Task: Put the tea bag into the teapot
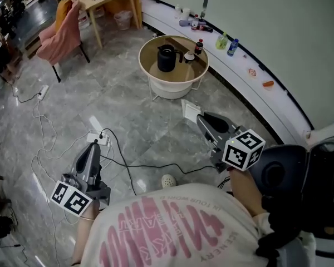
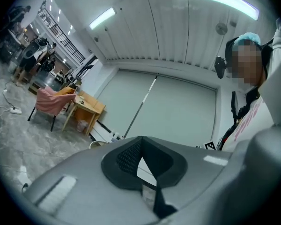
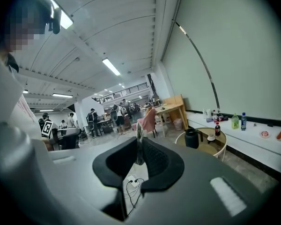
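- Head view: I have both tools low in front of the body, well short of the work. The round table [image 1: 147, 65] stands ahead across the bare floor.
- The table's raised rim keeps three things together: the black teapot [image 1: 166, 58], a small white cup [image 1: 189, 55] just beside it, and a dark bottle [image 1: 199, 47] behind the cup. From up here I can't see inside the pot, or tell whether its lid is on.
- The right gripper [image 1: 202, 119] points toward that table with the tea bag [image 1: 191, 110] showing as a pale square at its tip. I judge it is carried out front so it can go straight to the pot.
- The left gripper [image 1: 93, 147] hangs lower and off to the side, pointing at the floor cables, apparently idle.
- Left gripper view: the left gripper [image 2: 140, 142] has its jaws together at the tips with nothing between them. Only the wall shows through the gap behind the pads.
- Right gripper view: the right gripper [image 3: 139, 149] is clamped on the tea bag [image 3: 139, 131], which is seen edge-on as a thin upright strip.
- The teapot [image 3: 192, 138] sits off to the right on the round table [image 3: 223, 143], well apart from the bag, so the approach is yet to be made.
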The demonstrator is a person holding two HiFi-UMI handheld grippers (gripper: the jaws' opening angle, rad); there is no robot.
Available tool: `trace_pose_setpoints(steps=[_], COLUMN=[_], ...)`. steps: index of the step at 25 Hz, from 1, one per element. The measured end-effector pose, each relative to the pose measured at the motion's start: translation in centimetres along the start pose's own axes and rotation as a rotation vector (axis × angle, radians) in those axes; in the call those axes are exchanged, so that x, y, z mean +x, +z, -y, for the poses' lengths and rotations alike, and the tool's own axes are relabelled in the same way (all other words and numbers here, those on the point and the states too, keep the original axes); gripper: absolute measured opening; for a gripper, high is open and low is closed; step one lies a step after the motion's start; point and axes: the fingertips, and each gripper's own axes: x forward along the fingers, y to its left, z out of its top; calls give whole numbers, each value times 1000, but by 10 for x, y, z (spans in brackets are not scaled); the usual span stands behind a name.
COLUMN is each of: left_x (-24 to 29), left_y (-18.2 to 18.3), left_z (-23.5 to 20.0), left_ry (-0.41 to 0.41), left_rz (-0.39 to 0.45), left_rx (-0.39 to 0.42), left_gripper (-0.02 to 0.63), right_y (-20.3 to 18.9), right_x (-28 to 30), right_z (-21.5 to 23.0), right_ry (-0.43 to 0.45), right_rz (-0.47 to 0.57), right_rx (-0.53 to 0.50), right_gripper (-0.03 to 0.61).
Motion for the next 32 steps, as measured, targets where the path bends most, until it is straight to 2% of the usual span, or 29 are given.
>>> trace_pose_setpoints(steps=[7, 14, 27, 32], left_x=[71, 120, 135, 158], left_y=[5, -11, -13, -11], left_z=[-18, -15, -36, -42], left_ry=[-9, -46, 10, -7], left_rz=[20, -36, -48, -62], left_rx=[-7, -5, -1, 14], left_gripper=[15, 15, 15, 15], right_y=[25, 32, 23, 28], right_x=[34, 58, 64, 72], right_z=[46, 69, 89, 108], right_ry=[20, 31, 31, 11], right_rz=[-7, -7, -15, -4], right_rx=[-34, -3, 51, 68], right_gripper=[41, 41, 41, 41])
